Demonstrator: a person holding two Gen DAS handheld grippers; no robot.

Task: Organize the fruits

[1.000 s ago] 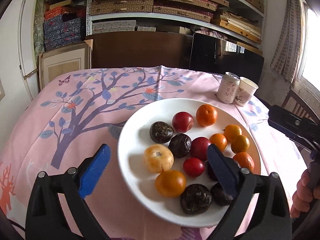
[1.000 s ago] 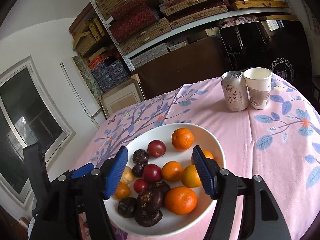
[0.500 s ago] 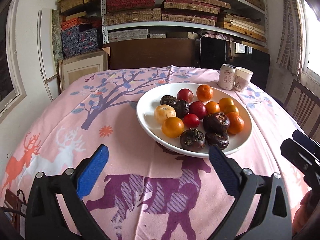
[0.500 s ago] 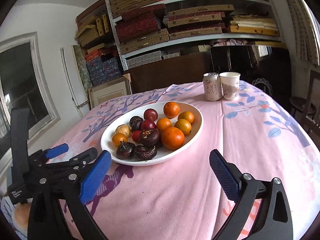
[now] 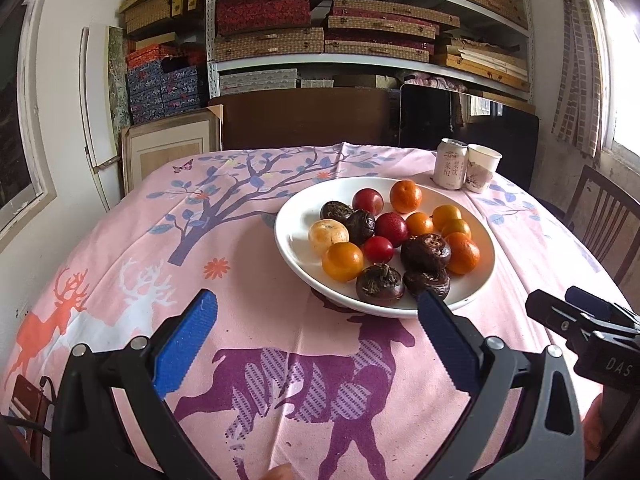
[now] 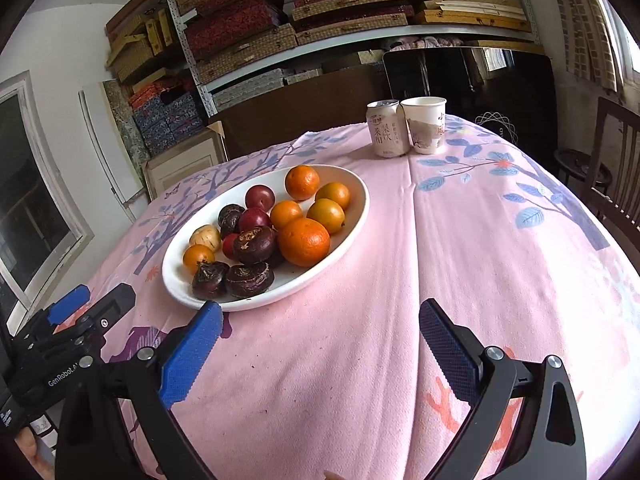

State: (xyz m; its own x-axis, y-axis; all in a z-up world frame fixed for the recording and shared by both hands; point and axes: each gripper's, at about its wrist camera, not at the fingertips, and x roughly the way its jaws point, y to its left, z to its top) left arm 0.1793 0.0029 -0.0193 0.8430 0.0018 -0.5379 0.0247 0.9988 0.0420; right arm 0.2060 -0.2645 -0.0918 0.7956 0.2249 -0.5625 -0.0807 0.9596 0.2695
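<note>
1. Pink tablecloth [image 5: 248, 320] with deer and tree prints covers the table; shelves of boxes stand behind.
2. White plate [image 5: 294, 240] of fruits [image 5: 384, 240] sits ahead, beyond both sets of jaws.
3. Left gripper [image 5: 316, 340] is spread wide, empty, its right tip just before the plate's near rim.
4. Right gripper [image 6: 320, 344] is spread wide too, empty, with the plate ahead to its left.
5. Can [image 6: 386, 128] and paper cup [image 6: 426, 124] stand touching at the far edge.

Left claw [image 5: 316, 336] spread wide and empty, right claw [image 6: 320, 344] likewise agape, both held low, side by side
</note>
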